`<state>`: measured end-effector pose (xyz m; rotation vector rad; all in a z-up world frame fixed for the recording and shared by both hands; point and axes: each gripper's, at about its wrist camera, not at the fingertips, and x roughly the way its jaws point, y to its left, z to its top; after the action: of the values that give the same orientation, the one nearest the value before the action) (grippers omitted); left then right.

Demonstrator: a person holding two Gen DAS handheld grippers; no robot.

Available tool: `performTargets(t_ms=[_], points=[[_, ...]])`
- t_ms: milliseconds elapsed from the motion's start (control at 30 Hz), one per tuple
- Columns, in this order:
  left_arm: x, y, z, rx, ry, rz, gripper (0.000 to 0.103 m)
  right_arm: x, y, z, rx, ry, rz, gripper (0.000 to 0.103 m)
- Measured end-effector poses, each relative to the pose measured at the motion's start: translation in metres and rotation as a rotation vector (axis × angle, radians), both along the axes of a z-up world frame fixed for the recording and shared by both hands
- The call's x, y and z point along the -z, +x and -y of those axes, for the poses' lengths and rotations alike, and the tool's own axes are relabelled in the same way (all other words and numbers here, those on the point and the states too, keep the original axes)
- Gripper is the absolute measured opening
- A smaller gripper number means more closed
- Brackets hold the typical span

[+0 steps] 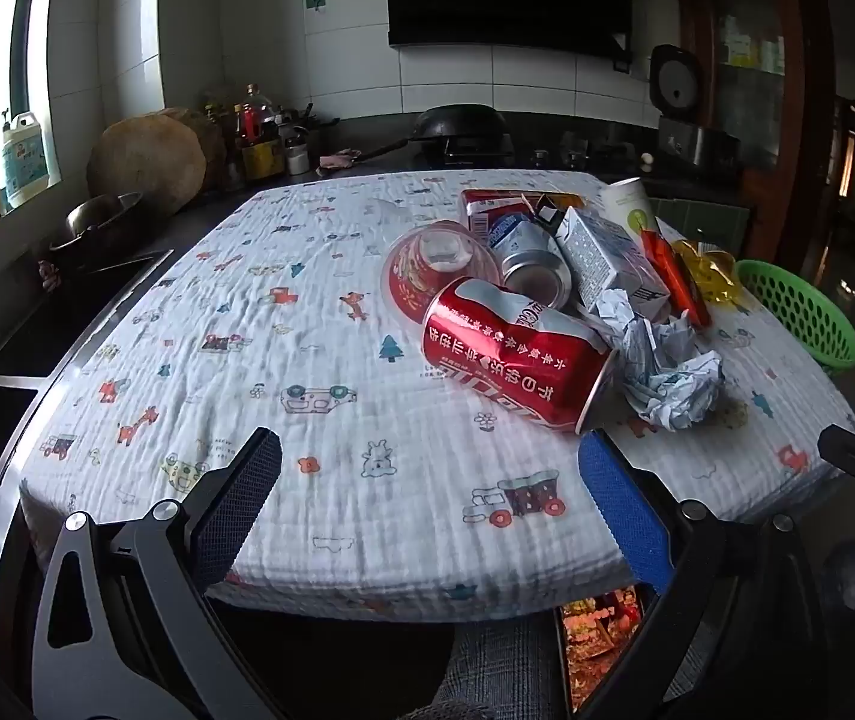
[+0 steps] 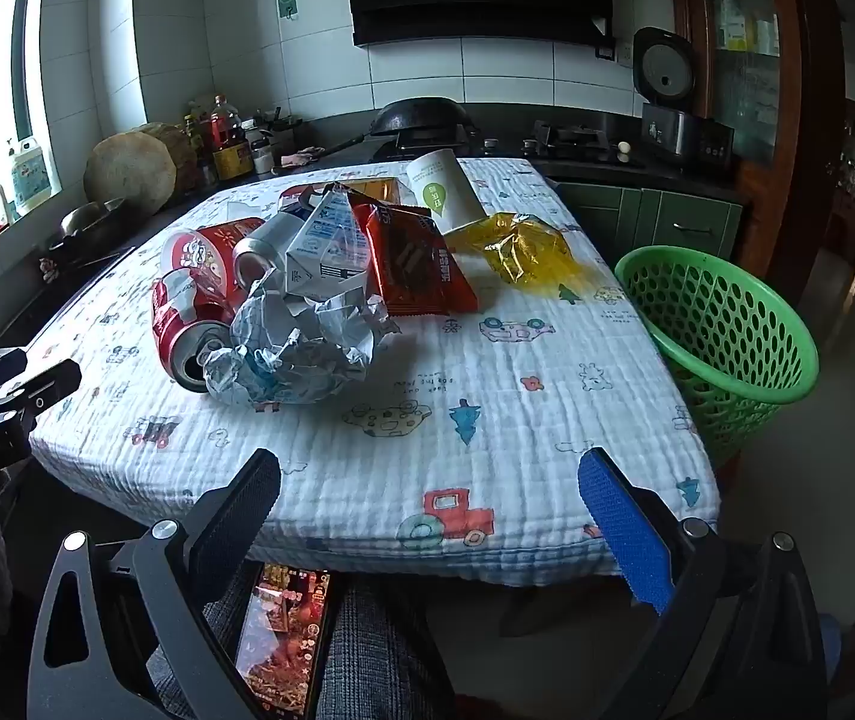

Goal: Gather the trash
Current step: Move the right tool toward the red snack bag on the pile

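Free room and obstacles. Between my left gripper (image 1: 430, 462) and the red can (image 1: 517, 354) ahead I see only bare cloth (image 1: 217, 312); its left side lies clear. Ahead of my right gripper (image 2: 429, 480) the cloth is bare up to the crumpled paper (image 2: 295, 342). The trash heap blocks the centre; the green basket (image 2: 721, 324) stands just right of the table edge.

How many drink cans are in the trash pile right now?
2: a crushed red can at the pile's near left, and a silver can lying just behind it. More may be hidden beneath.
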<state>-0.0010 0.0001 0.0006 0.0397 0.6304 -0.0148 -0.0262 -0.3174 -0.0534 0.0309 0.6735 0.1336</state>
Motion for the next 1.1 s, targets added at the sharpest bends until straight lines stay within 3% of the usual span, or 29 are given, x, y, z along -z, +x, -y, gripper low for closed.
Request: performTargets(t_ms=[1100], points=[[0.007, 0.009, -0.004, -0.010, -0.006, -0.032, 0.098, 0.000, 0.003, -0.014, -0.045, 0.011, 0.011, 0.097]])
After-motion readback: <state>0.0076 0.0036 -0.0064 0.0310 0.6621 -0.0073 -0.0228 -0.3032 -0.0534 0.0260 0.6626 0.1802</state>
